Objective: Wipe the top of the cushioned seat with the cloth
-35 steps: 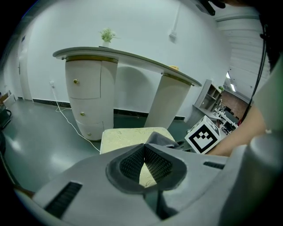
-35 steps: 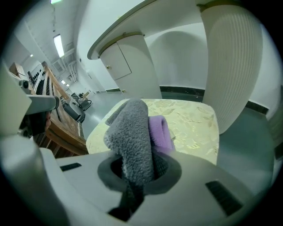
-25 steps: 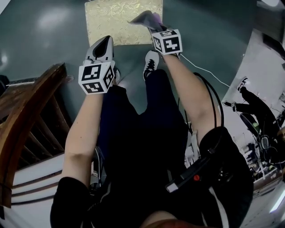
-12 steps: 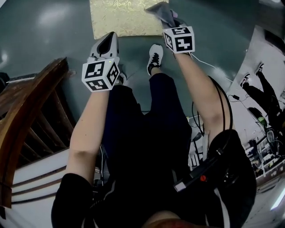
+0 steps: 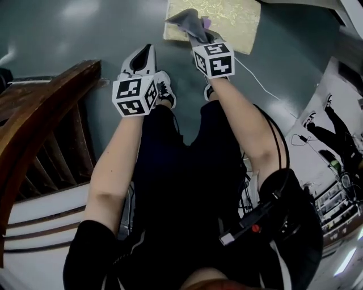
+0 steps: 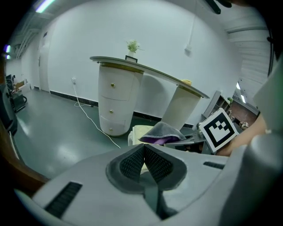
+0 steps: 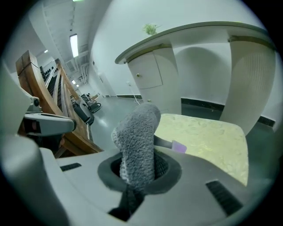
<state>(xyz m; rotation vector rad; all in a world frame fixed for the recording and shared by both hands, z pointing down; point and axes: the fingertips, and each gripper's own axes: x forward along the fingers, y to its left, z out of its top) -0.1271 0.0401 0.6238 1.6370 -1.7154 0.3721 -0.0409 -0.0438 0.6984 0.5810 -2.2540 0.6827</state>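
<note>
**A:** Head view first. Where is the cloth?

**B:** The grey cloth (image 5: 186, 20) is bunched in the right gripper (image 5: 198, 35), over the near left corner of the cushioned seat (image 5: 232, 17). The seat sits low on the green floor (image 5: 68, 39). From up here I can't tell whether cloth and seat touch.

**A:** And the other one?

**B:** The left gripper (image 5: 147, 50) hangs over bare floor to the left of the seat, carrying nothing, above the person's shoe (image 5: 165, 93). A dark wooden frame (image 5: 39, 124) fills the left edge. A white cable (image 5: 255, 85) crosses the floor on the right.

**A:** Left gripper view?

**B:** Its fingers (image 6: 132, 164) are pressed together tip to tip with nothing between them. Beyond them is the cloth (image 6: 164, 130), grey on top and purple beneath. The right gripper's marker cube (image 6: 217, 129) is just to the right of it. A strip of the pale yellow seat (image 6: 138, 131) shows behind the cloth. Further back stands a white curved counter (image 6: 116, 95) with a small plant (image 6: 132, 45) on it.

**A:** Right gripper view?

**B:** The fingers (image 7: 162, 164) are clamped on the cloth (image 7: 138, 132), and a fuzzy grey fold stands straight up out of them. A small purple tag (image 7: 179, 146) pokes out beside it. The seat's patterned top (image 7: 208, 137) spreads ahead and to the right, in front of the counter's white pedestals.
</note>
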